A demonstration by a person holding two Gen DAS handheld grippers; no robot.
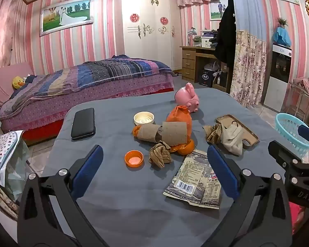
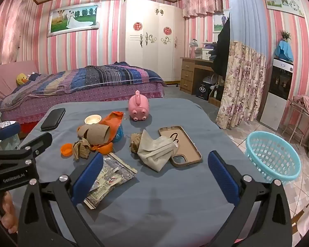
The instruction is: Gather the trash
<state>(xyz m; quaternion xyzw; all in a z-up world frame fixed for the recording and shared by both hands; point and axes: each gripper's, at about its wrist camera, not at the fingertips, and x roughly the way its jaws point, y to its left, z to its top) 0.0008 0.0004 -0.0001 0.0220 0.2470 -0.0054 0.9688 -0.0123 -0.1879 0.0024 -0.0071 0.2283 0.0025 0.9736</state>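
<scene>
Blue-covered table [image 2: 175, 195], pink-striped bedroom. Left gripper [image 1: 154, 170], right gripper [image 2: 154, 173]: jaws wide, empty. Risk: phone case [image 2: 181, 144], near right beside crumpled mask [image 2: 154, 154], binned into basket [image 2: 274, 156] as trash.

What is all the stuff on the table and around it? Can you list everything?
snack wrapper: one, grey printed, near table edge
cardboard tubes: two, brown, table middle
crumpled paper: two, brown
bottle cap: one, orange
lid: one, white
pig toy: one, pink, far side
phone case: one, tan
black case: one
basket: one, blue, beside the table
left gripper: open
right gripper: open
</scene>
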